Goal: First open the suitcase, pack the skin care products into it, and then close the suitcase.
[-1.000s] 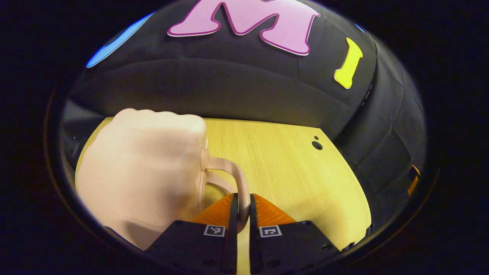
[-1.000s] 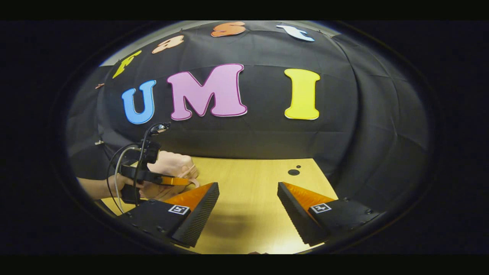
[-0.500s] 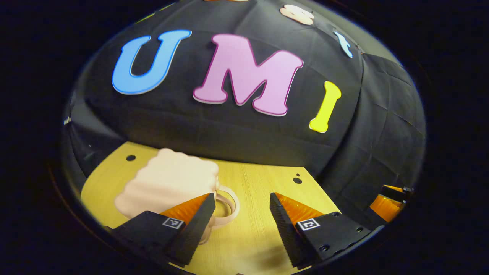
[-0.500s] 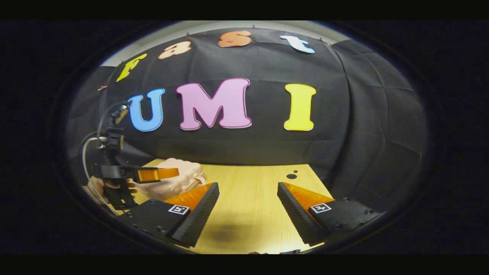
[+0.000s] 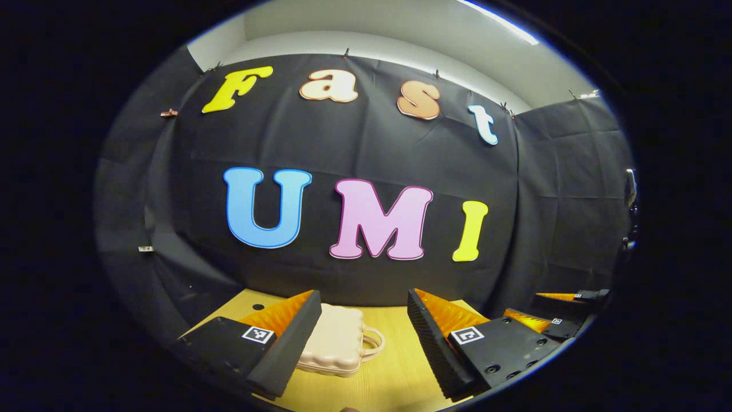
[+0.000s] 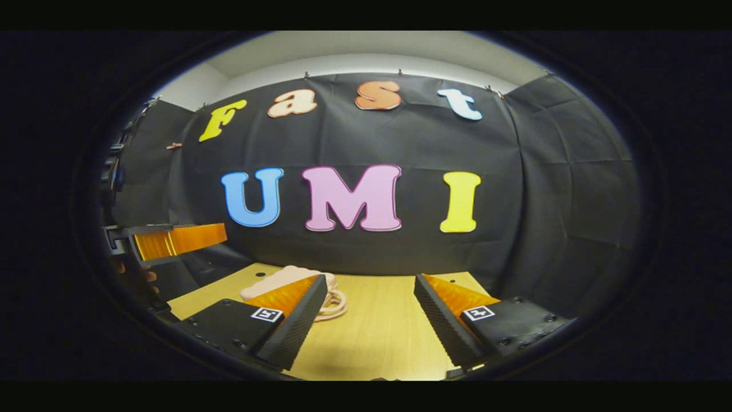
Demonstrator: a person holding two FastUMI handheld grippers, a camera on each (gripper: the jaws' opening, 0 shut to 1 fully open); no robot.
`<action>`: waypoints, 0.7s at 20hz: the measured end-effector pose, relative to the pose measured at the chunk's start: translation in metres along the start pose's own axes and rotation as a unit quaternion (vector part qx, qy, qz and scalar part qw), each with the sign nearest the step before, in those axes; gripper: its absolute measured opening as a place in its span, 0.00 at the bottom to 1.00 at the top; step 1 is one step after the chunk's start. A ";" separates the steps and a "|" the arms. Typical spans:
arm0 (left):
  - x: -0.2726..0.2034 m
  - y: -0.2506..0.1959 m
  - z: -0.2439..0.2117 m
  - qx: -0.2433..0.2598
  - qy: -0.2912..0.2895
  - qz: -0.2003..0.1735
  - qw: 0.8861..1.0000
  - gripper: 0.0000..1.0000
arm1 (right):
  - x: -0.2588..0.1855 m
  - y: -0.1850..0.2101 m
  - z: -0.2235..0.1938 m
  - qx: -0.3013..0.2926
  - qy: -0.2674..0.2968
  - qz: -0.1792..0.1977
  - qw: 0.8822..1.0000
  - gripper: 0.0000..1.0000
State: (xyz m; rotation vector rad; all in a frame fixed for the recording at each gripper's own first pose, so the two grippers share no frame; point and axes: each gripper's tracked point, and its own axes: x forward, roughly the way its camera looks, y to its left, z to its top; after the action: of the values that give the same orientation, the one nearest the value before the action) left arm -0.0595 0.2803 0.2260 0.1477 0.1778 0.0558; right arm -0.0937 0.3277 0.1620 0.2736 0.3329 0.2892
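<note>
left tool (image 5: 361,335) released the suitcase (image 5: 337,346) handle, jaws now apart, lifted up and back

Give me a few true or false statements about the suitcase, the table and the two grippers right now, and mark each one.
1. The suitcase lies flat on the table with its lid shut. True.
2. The left gripper is clamped on the suitcase handle. False: its fingers stand wide apart, clear of the handle.
3. The right gripper is open and holds nothing. True.
4. Skin care bottles stand on the table beside the suitcase. False: the wood around it is bare.
5. The suitcase is bright blue. False: it is pale pink.
</note>
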 end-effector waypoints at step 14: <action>-0.050 0.020 0.001 0.023 -0.050 0.018 0.998 0.96 | -0.054 0.004 0.013 0.009 -0.073 -0.029 0.997 0.98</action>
State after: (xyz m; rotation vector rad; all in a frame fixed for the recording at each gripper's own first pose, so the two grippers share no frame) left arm -0.1092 0.2966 0.2389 0.1997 0.0769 0.0809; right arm -0.1386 0.3114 0.1898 0.2998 0.1990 0.2072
